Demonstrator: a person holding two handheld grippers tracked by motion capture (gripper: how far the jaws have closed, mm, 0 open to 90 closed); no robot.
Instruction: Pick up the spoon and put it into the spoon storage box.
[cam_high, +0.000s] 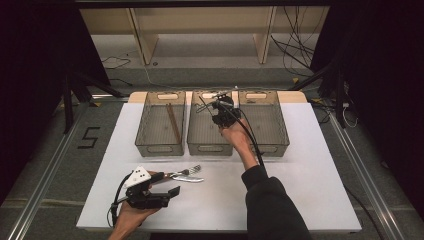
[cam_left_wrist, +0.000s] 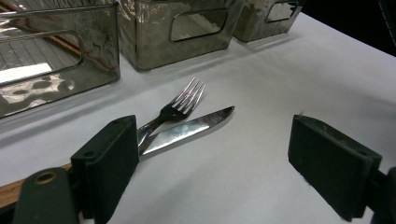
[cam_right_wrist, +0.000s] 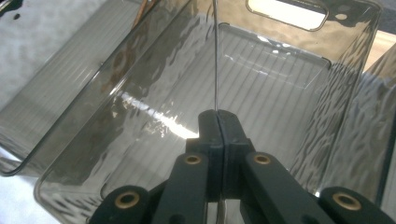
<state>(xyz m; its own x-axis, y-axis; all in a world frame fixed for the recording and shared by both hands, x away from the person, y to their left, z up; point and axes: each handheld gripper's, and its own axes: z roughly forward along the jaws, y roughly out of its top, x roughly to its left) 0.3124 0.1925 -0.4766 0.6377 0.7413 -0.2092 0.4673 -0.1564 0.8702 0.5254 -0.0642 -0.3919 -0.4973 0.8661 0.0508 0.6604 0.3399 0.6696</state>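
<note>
Smoked plastic marks the middle bin (cam_high: 210, 131), taken as landmark for all places. From the high view, the right hand-held gripper (cam_high: 218, 111) is seen above the far half of that bin, pressed together on a thin metal utensil (cam_high: 206, 102) whose far end juts up and away toward the bin's far rim. The left hand-held gripper (cam_high: 165, 184) is seen well short of the bin's near wall, on the white desk (cam_high: 300, 165), spread and empty.

From the left gripper view, a fork (cam_left_wrist: 180, 105) and a knife (cam_left_wrist: 191, 128) are seen crossed on the desk just before the bin's near wall, tips toward the bin, handles toward the left pad (cam_left_wrist: 109, 163); this hand is judged the nearer.

From the right gripper view, the utensil's slim shaft (cam_right_wrist: 215, 56) is seen rising straight from the closed jaws, its long axis along the bin's length, over the ribbed floor (cam_right_wrist: 261, 84).
</note>
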